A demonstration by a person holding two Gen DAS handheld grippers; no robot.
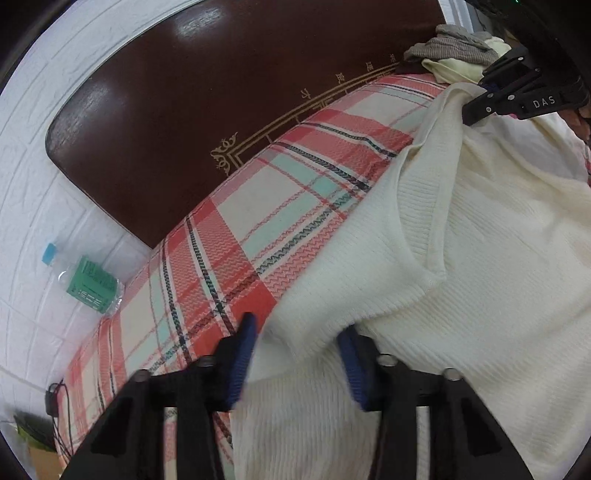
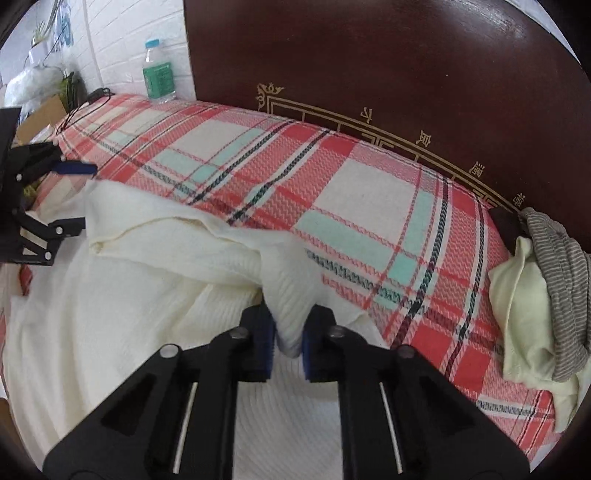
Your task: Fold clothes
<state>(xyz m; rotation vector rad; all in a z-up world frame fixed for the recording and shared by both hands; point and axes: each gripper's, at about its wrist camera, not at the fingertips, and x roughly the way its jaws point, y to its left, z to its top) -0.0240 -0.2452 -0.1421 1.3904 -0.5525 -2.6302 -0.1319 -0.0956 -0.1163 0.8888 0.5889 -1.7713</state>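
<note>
Nearest the lens in the right wrist view, the right gripper fills the lower middle of the frame, its two blue pads pinched together on a bunched fold of the cream knit sweater, which rises between them as a small peak. The rest of that sweater spreads across the lower left of the frame over a red, white and mint plaid bedcover. At the left edge of the same view the left gripper shows from the side, one blue pad above the cloth and one black finger below it, the sweater's edge just beside them. In the left wrist view the left gripper sits at the bottom centre, blurred, with a ribbed fold of the cream knit sweater lying between its blue pads; the pads stand some way apart and whether they press the cloth cannot be told. The right gripper appears in the upper right there, its black fingers meeting the sweater's far corner. A dark brown headboard with gold line ornament stands behind the bed. A pale yellow garment and a grey striped garment are heaped at the right edge, against the headboard. A clear water bottle with a green label stands in the upper left, by the white brick-pattern wall.
</note>
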